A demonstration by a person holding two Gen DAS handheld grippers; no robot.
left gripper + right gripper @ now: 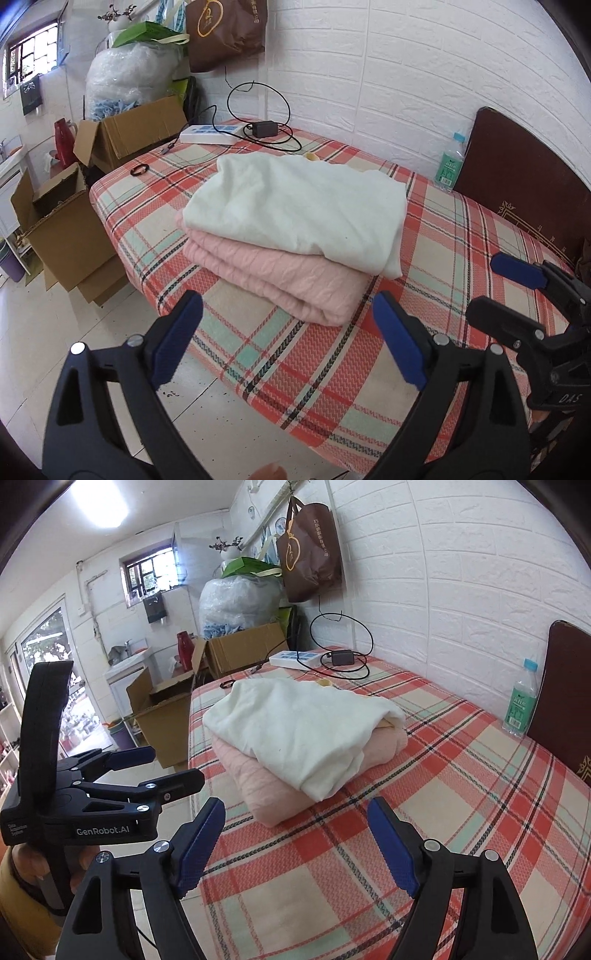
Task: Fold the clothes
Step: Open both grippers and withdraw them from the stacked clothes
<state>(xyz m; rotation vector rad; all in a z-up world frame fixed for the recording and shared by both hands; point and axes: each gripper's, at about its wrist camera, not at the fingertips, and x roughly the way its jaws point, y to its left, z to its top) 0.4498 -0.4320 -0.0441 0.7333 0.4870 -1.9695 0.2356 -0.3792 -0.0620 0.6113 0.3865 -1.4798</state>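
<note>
Two folded garments are lying in a stack on the bed [461, 236]: a white garment [295, 206] is resting on top of a pink sweater [280, 280]. Both are sitting in the middle of the plaid cover, well apart from both tools. The left tongs [288, 339] are being held wide open near the front edge of the bed, with nothing between the pads. The right tongs [295, 842] are also being held open and empty, just in front of the stack.

The folding is judged to be almost finished. If the stack is being tidied, the white garment should be gripped at its loose right corner and pulled flat, so that its edges are lined up with the sweater below. The pink layer should not be dragged along.

The far side of the stack is being hidden by the white cloth. A small yellow thing [311, 157] behind it cannot be identified. The writing on the bottle [519, 705] is too small to read.
</note>
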